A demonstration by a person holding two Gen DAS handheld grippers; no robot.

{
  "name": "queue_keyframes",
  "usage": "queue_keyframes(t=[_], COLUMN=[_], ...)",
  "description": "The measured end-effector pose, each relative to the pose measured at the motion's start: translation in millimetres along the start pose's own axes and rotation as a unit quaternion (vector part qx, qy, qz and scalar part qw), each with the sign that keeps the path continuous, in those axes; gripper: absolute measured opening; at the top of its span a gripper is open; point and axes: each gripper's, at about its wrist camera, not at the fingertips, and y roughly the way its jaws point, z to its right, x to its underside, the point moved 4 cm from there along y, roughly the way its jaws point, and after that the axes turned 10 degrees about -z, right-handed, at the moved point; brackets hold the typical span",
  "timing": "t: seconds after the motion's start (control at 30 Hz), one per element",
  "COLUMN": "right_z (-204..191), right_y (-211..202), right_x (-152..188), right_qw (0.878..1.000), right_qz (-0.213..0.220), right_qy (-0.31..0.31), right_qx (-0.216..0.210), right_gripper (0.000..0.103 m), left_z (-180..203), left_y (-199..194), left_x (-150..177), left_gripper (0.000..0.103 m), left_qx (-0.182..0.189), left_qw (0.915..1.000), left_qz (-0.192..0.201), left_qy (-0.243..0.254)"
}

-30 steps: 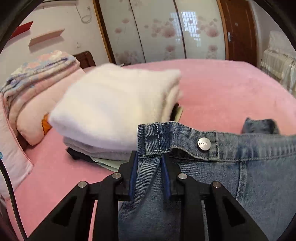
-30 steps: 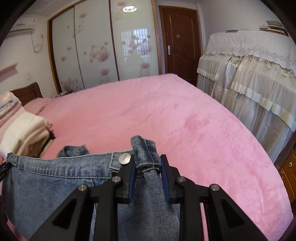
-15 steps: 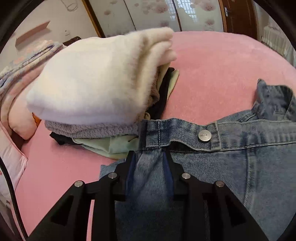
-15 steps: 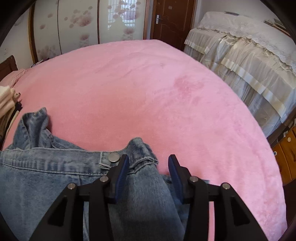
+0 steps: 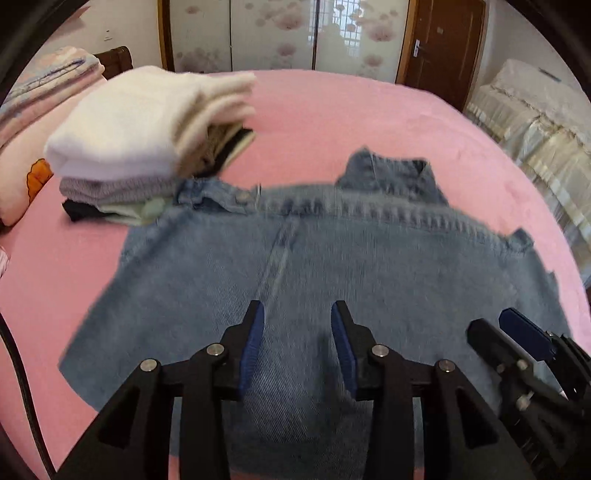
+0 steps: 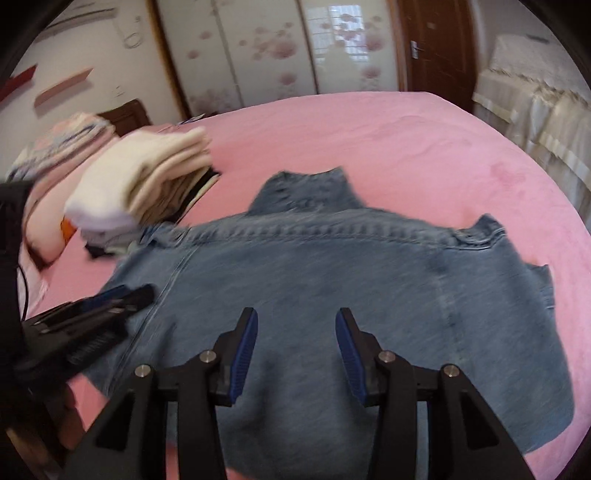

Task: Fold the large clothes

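The jeans [image 5: 332,266] lie spread out on the pink bed [image 5: 351,122], with the waistband at the far side, away from the cameras. The cloth looks mostly flat. That seems to be the point: big clothes fold more neatly once they lie smooth, so this looks like the start of the fold, with no fold made yet.

The left gripper [image 5: 297,334] hangs just over the near part of the jeans. Its blue fingers [image 5: 251,343] are spread apart and nothing is between them. The right gripper [image 6: 295,338] is the same, with its fingers [image 6: 245,347] wide and holding nothing. Both are let go, close over the cloth, maybe ready to pick a new spot to pinch. Each one can be seen from the other's camera, side by side.

A pile of folded clothes [image 5: 147,144] sits at the far left, with a fluffy white one on top. The button corner of the waistband [image 5: 221,194] lies right up against the bottom of that pile. It may be touching, but the picture is blurry there. The pile is probably where the jeans go when they are done, so keeping it close makes sense.

The bed cover is soft and fuzzy, so the cloth may drag on it a bit. Behind the bed are sliding doors with pink flowers [image 5: 280,33] and a brown door [image 5: 443,48]. On the right a pale lace cloth covers something [image 6: 535,110]. Pillows and a blanket [image 6: 48,162] sit at the left
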Motion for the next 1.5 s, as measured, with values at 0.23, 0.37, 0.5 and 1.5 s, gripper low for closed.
queue_keyframes(t=[0.23, 0.37, 0.5, 1.5], right_z=[78.8, 145.6, 206.2, 75.0], right_y=[16.0, -8.5, -27.6, -142.0], right_x=[44.5, 63.5, 88.3, 29.1], right_qw=[0.994, 0.988, 0.975, 0.99], right_qz=[-0.034, -0.025, -0.023, 0.051], right_qy=[0.04, 0.084, 0.147, 0.115], right_qx=[0.091, 0.127, 0.163, 0.07], right_gripper=[0.041, 0.0, 0.0, 0.011], left_z=[-44.7, -105.3, -142.9, -93.1], left_y=[23.0, 20.9, 18.4, -137.3], left_x=[29.5, 34.6, 41.9, 16.3], left_gripper=[0.051, 0.051, 0.049, 0.084], left_qx=[-0.068, -0.106, -0.137, -0.023], left_qw=[0.9975, 0.993, 0.9883, 0.9968], left_qz=[0.006, 0.008, 0.014, 0.014], left_qy=[-0.017, -0.052, -0.066, -0.076])
